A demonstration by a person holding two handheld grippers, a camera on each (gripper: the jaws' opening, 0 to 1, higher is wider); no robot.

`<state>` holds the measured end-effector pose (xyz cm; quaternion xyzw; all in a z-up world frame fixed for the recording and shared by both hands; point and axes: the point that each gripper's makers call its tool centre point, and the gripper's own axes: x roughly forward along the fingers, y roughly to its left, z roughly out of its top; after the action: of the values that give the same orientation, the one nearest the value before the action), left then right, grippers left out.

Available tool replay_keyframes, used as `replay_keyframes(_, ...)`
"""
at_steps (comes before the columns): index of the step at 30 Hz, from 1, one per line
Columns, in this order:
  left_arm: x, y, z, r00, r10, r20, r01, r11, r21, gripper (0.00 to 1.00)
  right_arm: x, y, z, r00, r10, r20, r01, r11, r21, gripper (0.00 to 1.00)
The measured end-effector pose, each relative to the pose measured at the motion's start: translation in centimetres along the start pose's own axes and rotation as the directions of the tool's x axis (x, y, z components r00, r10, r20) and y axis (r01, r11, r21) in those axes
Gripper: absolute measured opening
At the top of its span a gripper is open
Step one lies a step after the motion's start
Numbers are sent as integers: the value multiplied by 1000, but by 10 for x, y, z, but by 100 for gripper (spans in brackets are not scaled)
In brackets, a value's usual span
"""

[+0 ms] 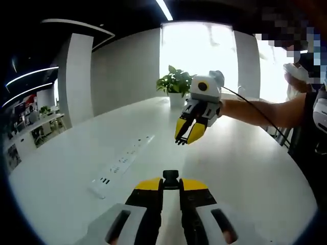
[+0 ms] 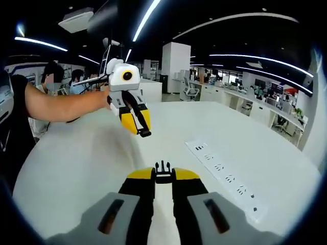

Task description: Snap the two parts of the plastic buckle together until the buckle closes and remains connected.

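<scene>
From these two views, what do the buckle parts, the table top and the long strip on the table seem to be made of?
Buckle parts: black, matte, moulded-looking prongs, probably plastic; each sits in shut tongs.
Table: white, smooth, soft reflections; laminate or painted surface, cannot tell which.
Strip: flush white panel with small dark slots, likely plastic sockets.

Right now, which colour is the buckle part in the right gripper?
Black; the buckle part in the right gripper shows best in the right gripper view.
</scene>
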<state>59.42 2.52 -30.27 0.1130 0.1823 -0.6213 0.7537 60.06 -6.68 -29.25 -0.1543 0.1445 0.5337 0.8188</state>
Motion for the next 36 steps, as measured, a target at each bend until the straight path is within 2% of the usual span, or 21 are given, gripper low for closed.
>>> replay_keyframes(10, -5, -6, 10, 1000, -2, 10, 2, 1000, 14, 11, -7, 3, 6, 1000, -13, -3, 13, 1000, -15, 11)
replay_keyframes(36, -6, -18, 9, 1000, -22, -7, 22, 1000, 19, 11, -11, 12, -2, 1000, -12, -25, 12, 1000, -13, 11)
